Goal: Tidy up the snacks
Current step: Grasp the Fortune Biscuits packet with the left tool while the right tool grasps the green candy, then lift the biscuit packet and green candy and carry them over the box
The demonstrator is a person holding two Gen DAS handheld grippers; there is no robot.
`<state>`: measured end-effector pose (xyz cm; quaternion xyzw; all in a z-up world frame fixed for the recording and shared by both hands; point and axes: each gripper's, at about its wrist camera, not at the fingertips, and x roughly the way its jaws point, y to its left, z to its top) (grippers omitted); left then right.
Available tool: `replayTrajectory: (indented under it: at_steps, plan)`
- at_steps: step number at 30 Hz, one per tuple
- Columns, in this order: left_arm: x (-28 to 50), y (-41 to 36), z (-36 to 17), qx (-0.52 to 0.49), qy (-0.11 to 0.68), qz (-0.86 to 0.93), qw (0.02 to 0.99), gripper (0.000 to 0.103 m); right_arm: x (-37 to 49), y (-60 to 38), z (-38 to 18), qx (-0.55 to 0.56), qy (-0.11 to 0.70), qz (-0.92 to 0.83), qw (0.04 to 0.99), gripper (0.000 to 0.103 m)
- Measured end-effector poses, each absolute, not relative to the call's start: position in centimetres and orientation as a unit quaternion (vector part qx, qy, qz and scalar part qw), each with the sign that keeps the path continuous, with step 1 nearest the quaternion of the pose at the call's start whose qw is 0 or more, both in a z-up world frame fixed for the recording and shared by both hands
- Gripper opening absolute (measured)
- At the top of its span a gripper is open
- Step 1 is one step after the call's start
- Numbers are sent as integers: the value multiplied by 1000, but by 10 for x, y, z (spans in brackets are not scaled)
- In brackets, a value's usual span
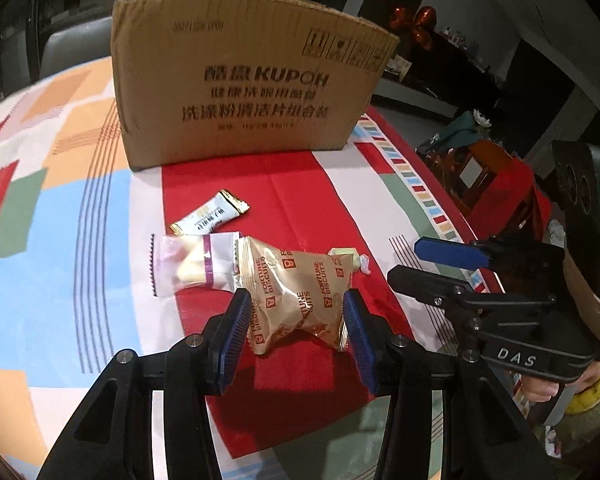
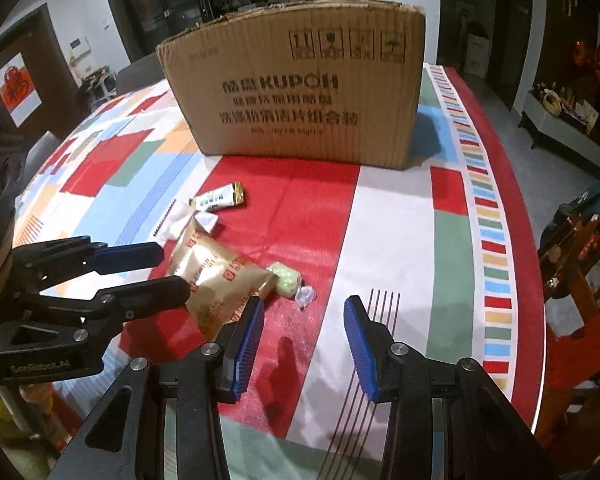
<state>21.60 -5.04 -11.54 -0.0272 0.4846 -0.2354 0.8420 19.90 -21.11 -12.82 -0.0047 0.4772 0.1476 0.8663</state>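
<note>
Table covered by a patchwork cloth of red, blue, orange and green blocks. Cardboard box printed KUPOH is seen standing upright toward the far side, well behind the snacks.

Gold Fortune Biscuits bag is found lying on the red panel, framed between the blue pads of the left gripper; jaws part open, pads just beside the bag's sides, contact not clear enough to be called. Right gripper is held over bare cloth, jaws part open, nothing between them.

Clear pouch of pale sweets is noted touching the bag's left edge. White and gold bar wrapper lies just behind. Small green candy sits at the bag's right end
</note>
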Motion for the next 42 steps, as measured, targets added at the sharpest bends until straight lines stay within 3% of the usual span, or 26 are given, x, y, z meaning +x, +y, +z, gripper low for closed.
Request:
replayTrajectory:
  at_steps: [4, 8, 13, 19, 33, 36, 40, 42]
  plan:
    - [218, -50, -121, -27, 491, -227, 841, 47, 202, -208, -134, -8, 482, 152, 863, 43]
    - [223, -48, -126, -45, 502, -223, 834, 55, 206, -206, -140, -5, 488, 156, 858, 43]
    - [228, -46, -131, -67, 508, -223, 829, 54, 210, -204, -145, -4, 495, 157, 855, 43]
    - [230, -46, -134, -95, 511, -236, 821, 37, 213, -202, -146, -10, 498, 160, 852, 43]
    - [222, -30, -112, -94, 485, -222, 841, 34, 227, -192, -148, -26, 503, 168, 848, 42]
    - [221, -27, -111, -97, 484, -220, 842, 34, 233, -187, -151, -32, 507, 170, 844, 34]
    - [223, -27, -112, -99, 484, -216, 842, 34, 236, -182, -155, -41, 509, 172, 842, 31]
    - [223, -26, -111, -98, 483, -214, 843, 34, 236, -180, -155, -44, 508, 171, 843, 22]
